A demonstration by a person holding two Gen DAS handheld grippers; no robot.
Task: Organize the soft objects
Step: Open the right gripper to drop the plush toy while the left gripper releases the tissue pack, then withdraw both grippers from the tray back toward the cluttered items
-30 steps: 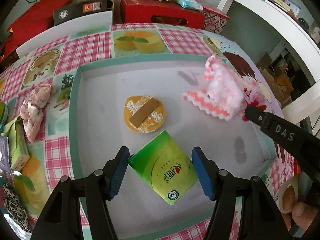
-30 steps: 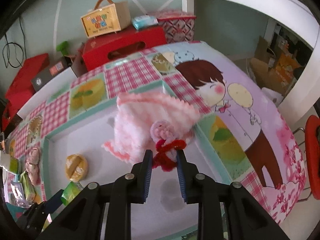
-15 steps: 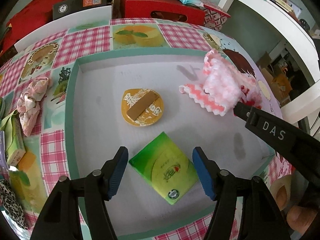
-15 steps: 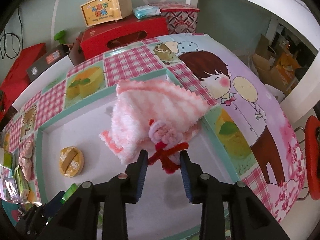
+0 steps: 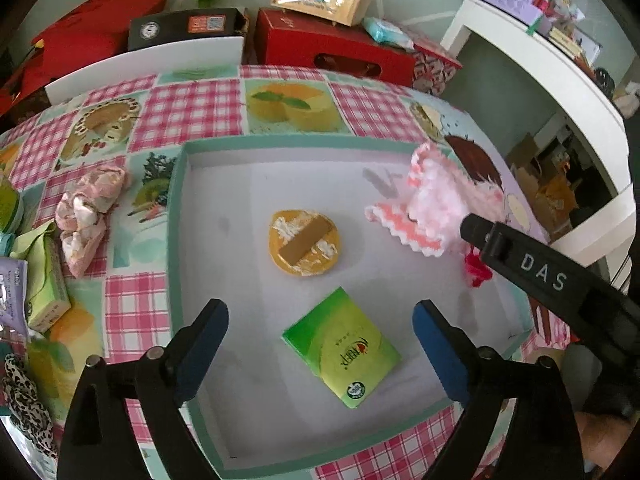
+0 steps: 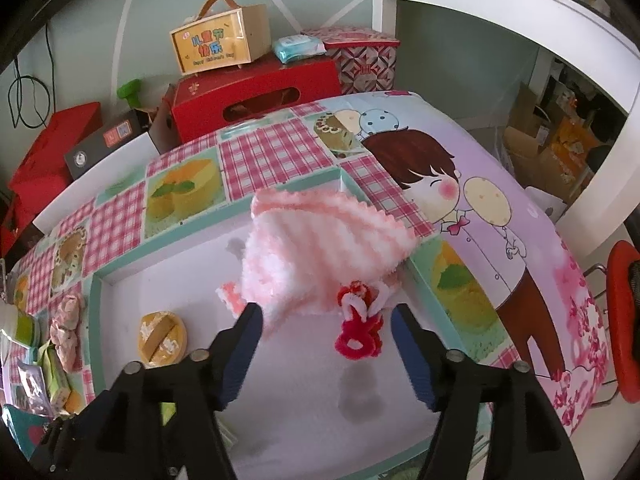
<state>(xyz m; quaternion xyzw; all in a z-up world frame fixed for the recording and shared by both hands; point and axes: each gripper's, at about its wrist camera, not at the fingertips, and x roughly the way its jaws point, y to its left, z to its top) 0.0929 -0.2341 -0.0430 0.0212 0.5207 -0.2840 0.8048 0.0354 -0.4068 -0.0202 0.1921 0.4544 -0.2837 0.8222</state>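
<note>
A fluffy pink-and-white striped cloth (image 6: 316, 248) with a red bow (image 6: 356, 328) lies at the right rim of the white tray (image 6: 120, 272); it also shows in the left wrist view (image 5: 432, 208). My right gripper (image 6: 326, 324) is open, its jaws wide on either side of the bow, not touching it. My left gripper (image 5: 320, 328) is open above a green tissue pack (image 5: 344, 352) that lies in the tray (image 5: 176, 240). A round yellow pad (image 5: 305, 242) lies mid-tray.
A pink floral cloth (image 5: 86, 216), green packets (image 5: 44, 280) and a leopard scrunchie (image 5: 24, 400) lie on the tablecloth left of the tray. Red boxes (image 5: 332, 52) and a wooden case (image 6: 220, 42) stand behind the table. A white shelf (image 6: 520, 12) is at right.
My right gripper opened and let go of the bow; the pink cloth now rests at the tray's right rim. My left gripper pulled back a little from the green pack.
</note>
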